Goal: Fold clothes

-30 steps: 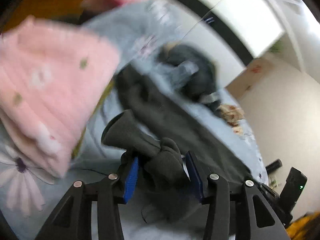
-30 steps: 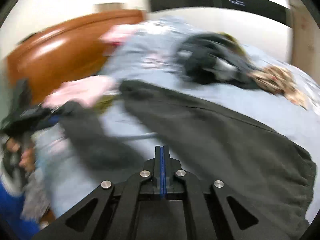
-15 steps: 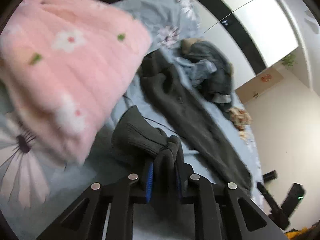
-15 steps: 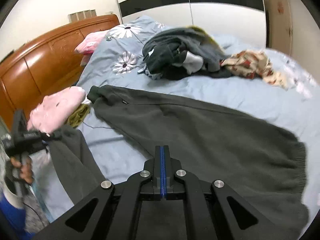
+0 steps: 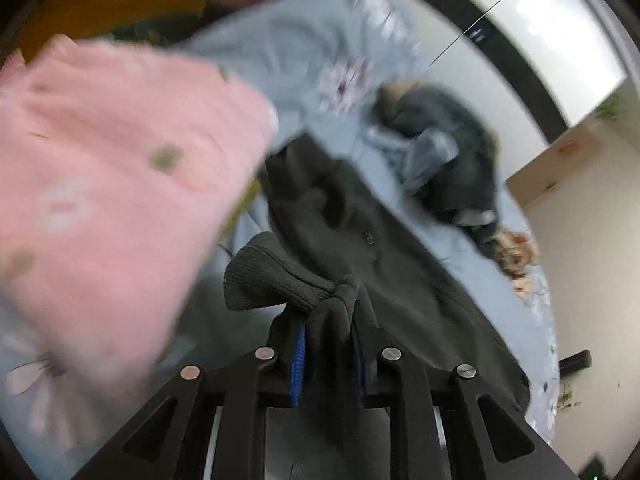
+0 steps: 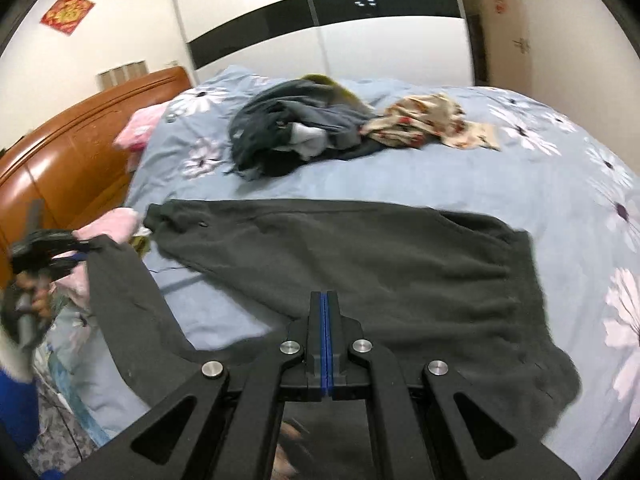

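Dark grey sweatpants lie spread across the blue floral bed. My left gripper is shut on one pant leg near its ribbed cuff and holds it lifted; it shows at the left of the right wrist view, with the leg hanging from it. My right gripper is shut, its blue pads together, at the near edge of the pants; whether cloth is pinched there is hidden.
A pile of dark clothes and a floral patterned garment lie at the far side of the bed. A pink folded blanket sits by the wooden headboard. White wardrobe doors stand behind.
My left gripper closed on the pant leg during the last second and still holds it lifted. The right view has swung right, showing more of the bed.
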A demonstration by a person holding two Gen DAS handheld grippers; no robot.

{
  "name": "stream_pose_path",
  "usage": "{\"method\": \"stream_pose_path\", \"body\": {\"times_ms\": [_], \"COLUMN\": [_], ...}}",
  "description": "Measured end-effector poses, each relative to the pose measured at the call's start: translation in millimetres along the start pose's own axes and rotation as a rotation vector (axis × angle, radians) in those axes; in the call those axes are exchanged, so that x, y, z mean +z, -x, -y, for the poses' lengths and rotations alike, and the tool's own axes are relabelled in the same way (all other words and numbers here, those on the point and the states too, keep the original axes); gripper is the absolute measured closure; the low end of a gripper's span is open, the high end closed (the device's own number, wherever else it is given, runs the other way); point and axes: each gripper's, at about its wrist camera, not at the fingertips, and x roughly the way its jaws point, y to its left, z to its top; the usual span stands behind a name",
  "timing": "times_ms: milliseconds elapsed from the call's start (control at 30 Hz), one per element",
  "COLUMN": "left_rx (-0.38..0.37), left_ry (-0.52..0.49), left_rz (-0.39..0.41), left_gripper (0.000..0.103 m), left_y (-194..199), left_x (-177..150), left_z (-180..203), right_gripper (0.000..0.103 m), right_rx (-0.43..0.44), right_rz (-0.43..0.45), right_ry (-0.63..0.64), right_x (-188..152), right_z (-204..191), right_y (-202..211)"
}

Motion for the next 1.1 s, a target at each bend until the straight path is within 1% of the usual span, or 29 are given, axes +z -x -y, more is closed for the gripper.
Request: {"method": "stream_pose_path", "body": {"times_ms": [33,100,133,200,233,267,300,333,367,400,433,467,500,533,567,600,633,700,733,833,867,933,967,1000,1033,1100], "left_rx": [0.014,-0.011,-0.006,0.025,0.033,0.033,0.033,-0.008,-0.048,-0.094,-0.141,-0.169,-0.166,-0.160,-0.127,-0.090,-0.068,-0.061,-0.066,-0.100,-0.092,-0.074,-0.079,-0.086,-0.097,-0.113], "left_ry": [0.009,0.013,0.027,0.022,0.001,-0.016,-0.033,-0.045,-0.053,-0.066,-0.081,-0.101,-0.117,-0.132,-0.127,-0.118,-0.110,-0.080,-0.054,0.031,0.045,0.073,0.091,0.110,0.120,0.114], "left_rz": [-0.020,-0.050,-0.064,-0.126,-0.150,-0.149,-0.148,-0.141,-0.135,-0.126,-0.117,-0.099,-0.071,-0.042,-0.019,-0.016,-0.026,-0.067,-0.091,-0.093,-0.084,-0.070,-0.061,-0.052,-0.049,-0.036], "left_gripper": [0.083,0.080,0.080,0.079,0.079,0.078,0.073,0.062,0.056,0.042,0.034,0.031,0.027,0.025,0.025,0.025,0.025,0.027,0.027,0.029,0.031,0.050,0.054,0.070,0.082,0.091], "left_y": [-18,-54,-68,-103,-115,-116,-116,-107,-97,-80,-63,-46,-30,-14,-4,-2,-4,-23,-32,-59,-66,-77,-78,-78,-77,-72], "left_x": [5,17,20,26,28,28,27,25,23,17,12,6,-2,-11,-20,-30,-37,-48,-50,-46,-44,-41,-41,-41,-40,-41], "left_z": [1,6,7,11,13,17,21,23,24,23,21,18,11,3,-7,-18,-26,-37,-42,-45,-45,-46,-46,-46,-47,-43], "right_gripper": [0.103,0.103,0.103,0.103,0.103,0.103,0.103,0.103,0.103,0.103,0.100,0.097,0.087,0.076,0.072,0.066,0.062,0.056,0.055,0.054,0.054,0.053,0.053,0.053,0.053,0.053], "right_rx": [-0.023,-0.064,-0.078,-0.105,-0.119,-0.133,-0.141,-0.149,-0.159,-0.167,-0.173,-0.179,-0.181,-0.181,-0.181,-0.175,-0.165,-0.144,-0.128,-0.060,-0.035,0.018,0.043,0.064,0.078,0.100], "right_rz": [-0.004,-0.010,-0.014,-0.020,-0.026,-0.033,-0.036,-0.037,-0.038,-0.035,-0.030,-0.026,-0.019,-0.011,-0.002,0.008,0.016,0.029,0.029,0.029,0.030,0.031,0.033,0.039,0.045,0.059], "right_ry": [-0.013,-0.052,-0.081,-0.140,-0.168,-0.196,-0.214,-0.224,-0.234,-0.244,-0.254,-0.265,-0.283,-0.305,-0.327,-0.347,-0.372,-0.428,-0.457,-0.563,-0.597,-0.664,-0.691,-0.710,-0.716,-0.721], "right_x": [-4,-13,-17,-24,-29,-33,-38,-43,-48,-53,-58,-63,-68,-73,-78,-83,-88,-100,-105,-121,-125,-132,-135,-136,-134,-130], "right_z": [9,28,39,60,69,78,84,88,92,95,98,102,105,109,112,116,119,125,129,139,142,145,146,145,143,139], "right_y": [3,9,10,14,15,16,17,19,21,24,28,31,35,38,42,46,49,55,55,53,49,41,36,30,26,21]}}
